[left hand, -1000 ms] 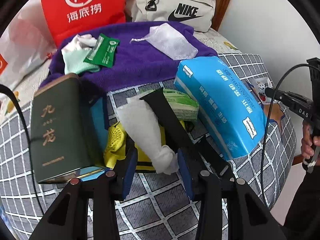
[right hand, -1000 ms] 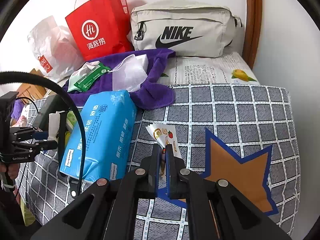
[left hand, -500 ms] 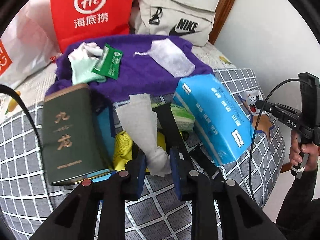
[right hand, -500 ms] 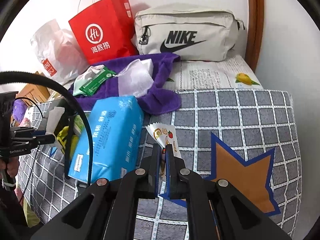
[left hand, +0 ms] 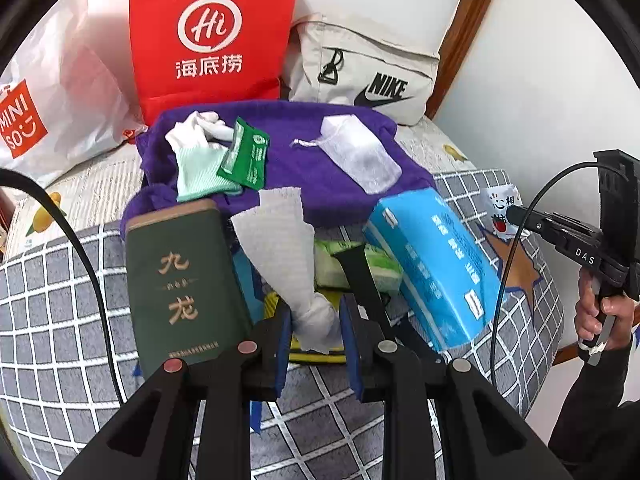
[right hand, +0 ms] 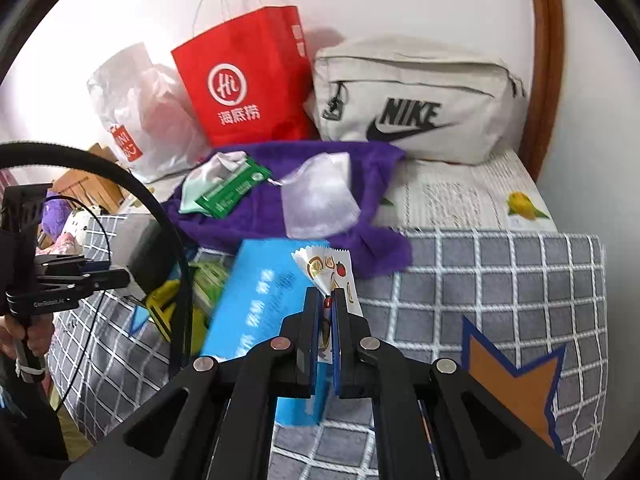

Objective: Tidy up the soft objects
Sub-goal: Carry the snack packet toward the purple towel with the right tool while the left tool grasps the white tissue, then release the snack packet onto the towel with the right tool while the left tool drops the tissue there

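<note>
My left gripper (left hand: 314, 320) is shut on a white paper towel (left hand: 280, 240) and holds it lifted above the bed. My right gripper (right hand: 327, 306) is shut on a small white packet with fruit prints (right hand: 330, 274), raised over the blue tissue pack (right hand: 256, 308). A purple cloth (left hand: 304, 160) lies further back and carries a pale green glove (left hand: 198, 164), a green sachet (left hand: 246, 154) and a sheer white pouch (left hand: 360, 156). The purple cloth also shows in the right wrist view (right hand: 272, 204).
A dark green book (left hand: 180, 284) stands left of the towel. The blue tissue pack (left hand: 436, 264), a green wipes pack (left hand: 360, 268) and a yellow item (left hand: 272, 304) lie on the checked blanket (left hand: 60, 300). A red paper bag (left hand: 208, 36), a Nike bag (right hand: 416, 100) and a white plastic bag (left hand: 60, 92) stand at the back.
My left gripper has closed on the paper towel and lifted it towards the purple cloth. My right gripper has carried the fruit packet up and left over the blue tissue pack.
</note>
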Available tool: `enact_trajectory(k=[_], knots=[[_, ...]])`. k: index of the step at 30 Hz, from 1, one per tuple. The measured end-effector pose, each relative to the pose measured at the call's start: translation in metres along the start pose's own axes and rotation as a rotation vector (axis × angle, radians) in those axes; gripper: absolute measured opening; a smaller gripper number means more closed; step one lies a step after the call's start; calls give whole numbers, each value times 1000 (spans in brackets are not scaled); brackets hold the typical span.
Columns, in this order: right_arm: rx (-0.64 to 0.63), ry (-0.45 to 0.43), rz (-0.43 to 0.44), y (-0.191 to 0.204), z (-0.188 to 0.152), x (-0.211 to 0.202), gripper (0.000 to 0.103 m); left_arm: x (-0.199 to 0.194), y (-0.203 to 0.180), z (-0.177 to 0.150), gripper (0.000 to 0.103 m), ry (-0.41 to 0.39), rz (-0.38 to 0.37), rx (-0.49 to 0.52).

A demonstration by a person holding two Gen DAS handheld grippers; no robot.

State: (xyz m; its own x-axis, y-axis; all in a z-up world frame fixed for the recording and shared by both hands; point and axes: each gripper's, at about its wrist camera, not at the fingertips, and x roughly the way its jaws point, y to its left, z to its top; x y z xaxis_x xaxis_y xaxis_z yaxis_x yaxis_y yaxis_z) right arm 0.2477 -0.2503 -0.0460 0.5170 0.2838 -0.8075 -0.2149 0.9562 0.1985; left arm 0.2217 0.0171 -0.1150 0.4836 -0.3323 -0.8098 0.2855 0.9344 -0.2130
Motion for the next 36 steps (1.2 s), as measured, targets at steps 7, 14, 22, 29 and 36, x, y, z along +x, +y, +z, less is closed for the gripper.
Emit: enact_trajectory(k=[7, 14, 22, 29, 36], knots=[[-22, -16, 37, 14, 23, 8, 5, -7, 8, 14, 22, -37, 5, 10], [-54, -14, 11, 25, 47, 24, 5, -9, 23, 29, 22, -65, 12, -9], [-76, 26, 63, 33, 75, 59, 5, -4, 39, 50, 22, -81, 9, -28], [-94, 99, 122, 42, 96, 113, 5, 6, 50, 64, 22, -78, 13, -43], [-106, 179, 66, 38, 105, 156, 5, 17, 59, 74, 22, -67, 27, -50]])
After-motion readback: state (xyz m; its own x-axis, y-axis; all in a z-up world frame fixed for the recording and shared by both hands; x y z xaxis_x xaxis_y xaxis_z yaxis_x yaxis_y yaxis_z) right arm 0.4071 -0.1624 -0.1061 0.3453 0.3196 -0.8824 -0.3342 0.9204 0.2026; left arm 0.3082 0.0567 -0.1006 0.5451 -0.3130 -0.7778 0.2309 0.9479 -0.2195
